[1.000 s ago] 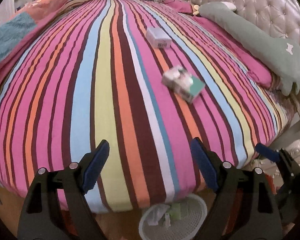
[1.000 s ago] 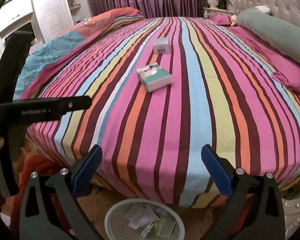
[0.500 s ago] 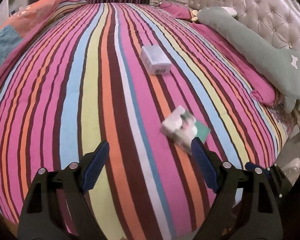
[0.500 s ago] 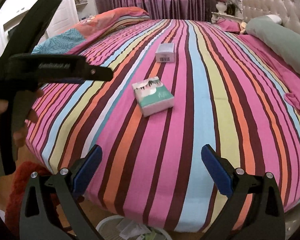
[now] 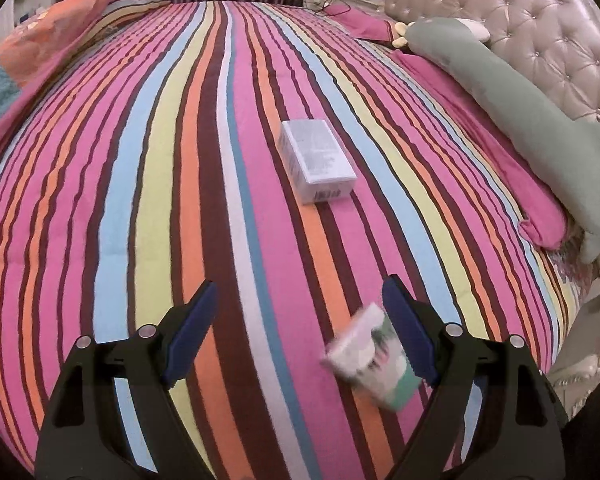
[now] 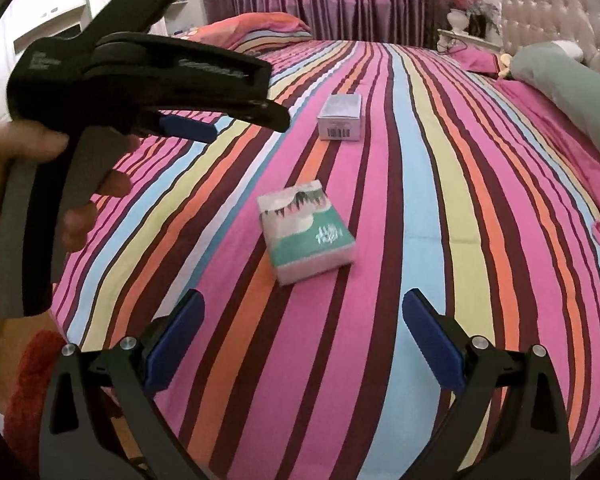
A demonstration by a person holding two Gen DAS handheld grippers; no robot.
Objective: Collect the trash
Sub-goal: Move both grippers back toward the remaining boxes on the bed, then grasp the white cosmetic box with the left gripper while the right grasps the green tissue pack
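A: What is lying on the bed (image 5: 112, 208)?

B: Two small boxes on the stripy cover. One is a green and pink tissue pack (image 6: 308, 232). The other is a white box (image 5: 318, 160) with a bar code on its end.

A: Where is the tissue pack?

B: Near the foot of the bed. In the right wrist view it lies flat, just past the right hand-held gripper (image 6: 300, 340) and between its two blue tips. Its long side runs slanted across the stripes, from the far left to the near right.

A: And the white box?

B: Farther up the bed, well apart from the tissue pack. It lies flat too. Its long side runs almost along the stripes, and the bar code end faces the foot of the bed.

A: Is the right hand-held gripper holding anything?

B: No. Its jaws stand wide with nothing in them.

A: And the left hand-held gripper (image 5: 300, 312)?

B: Wide too, and holding nothing. In its own view the tissue pack (image 5: 374, 358) looks blurry, low down by its right tip. I cannot tell if they touch. A hand (image 6: 24, 184) holds that hand-held gripper above the bed's left side.

A: What else is there?

B: A long green pillow (image 5: 520, 108) by the padded headboard (image 5: 540, 20).
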